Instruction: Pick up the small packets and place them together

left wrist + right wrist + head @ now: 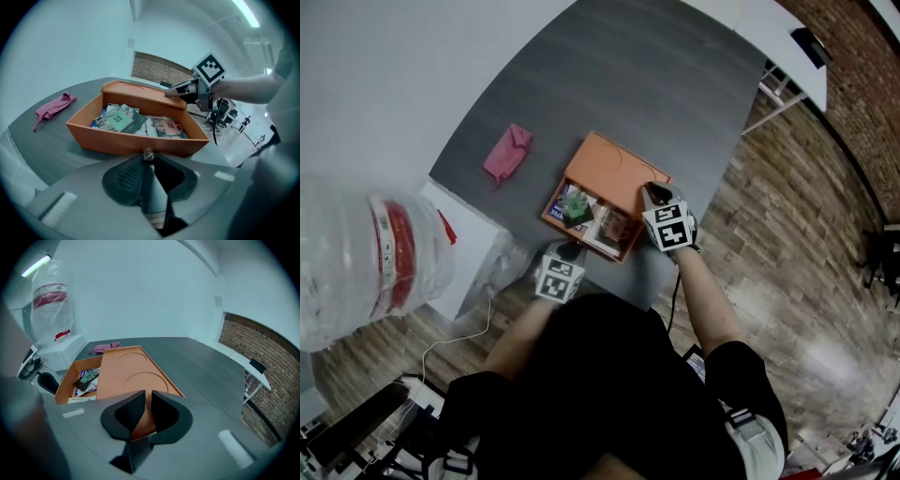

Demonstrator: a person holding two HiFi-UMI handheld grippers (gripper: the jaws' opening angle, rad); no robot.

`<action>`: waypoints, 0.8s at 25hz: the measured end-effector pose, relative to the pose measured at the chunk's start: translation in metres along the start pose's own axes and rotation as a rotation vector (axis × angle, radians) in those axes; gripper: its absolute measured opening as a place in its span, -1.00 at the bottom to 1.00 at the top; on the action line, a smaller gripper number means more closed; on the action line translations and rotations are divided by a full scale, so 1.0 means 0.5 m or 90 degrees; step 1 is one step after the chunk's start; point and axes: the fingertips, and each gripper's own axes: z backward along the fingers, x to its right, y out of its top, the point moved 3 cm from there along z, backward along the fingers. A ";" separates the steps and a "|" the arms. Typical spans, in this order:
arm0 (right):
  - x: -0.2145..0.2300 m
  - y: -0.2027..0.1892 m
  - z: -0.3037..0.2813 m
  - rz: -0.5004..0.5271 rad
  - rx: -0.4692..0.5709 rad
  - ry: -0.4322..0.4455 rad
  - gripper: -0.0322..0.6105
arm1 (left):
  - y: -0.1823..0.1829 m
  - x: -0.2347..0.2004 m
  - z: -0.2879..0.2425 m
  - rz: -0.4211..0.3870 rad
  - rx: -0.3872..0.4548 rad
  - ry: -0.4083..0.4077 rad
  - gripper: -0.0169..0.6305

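Packets [119,119] lie loose in the orange box [117,143], left gripper [148,158] pinching its small wall stud [148,152], right gripper [145,397] clamped on the lid [136,373]; a slipped pinch could jolt and scatter them.

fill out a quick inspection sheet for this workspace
surface: dark grey table
job's things: small packets lie in the orange box; its orange lid covers the far part
clutter: pink cloth; clear plastic bag on a white unit
grippers: left gripper jaws nearly together at the box's near wall, a small shiny thing at their tips, grip unclear; right gripper jaws shut on the lid's edge
cables: white cable on the floor; black cable from the right gripper
surroundings: wood floor, brick wall
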 end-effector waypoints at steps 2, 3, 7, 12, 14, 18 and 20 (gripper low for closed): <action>0.003 -0.001 -0.002 0.001 0.002 -0.003 -0.77 | -0.003 0.002 0.003 -0.001 -0.001 -0.001 -0.74; 0.003 -0.001 -0.002 0.000 0.001 -0.003 -0.77 | -0.003 0.002 0.004 0.000 0.000 -0.002 -0.75; 0.008 -0.005 -0.005 -0.005 -0.006 -0.007 -0.76 | -0.002 -0.001 0.002 -0.006 -0.005 -0.007 -0.74; 0.009 -0.002 -0.008 -0.026 -0.009 -0.012 -0.75 | -0.001 -0.006 -0.003 -0.014 -0.015 -0.012 -0.74; 0.011 -0.003 -0.009 -0.040 -0.007 -0.015 -0.74 | 0.000 -0.009 -0.002 -0.020 -0.015 -0.012 -0.71; 0.001 0.007 0.036 -0.083 0.073 -0.021 -0.72 | 0.012 -0.023 0.019 -0.011 0.016 -0.027 -0.51; -0.009 0.015 0.075 -0.085 0.122 -0.035 -0.73 | 0.028 -0.039 0.038 -0.005 0.043 -0.035 -0.49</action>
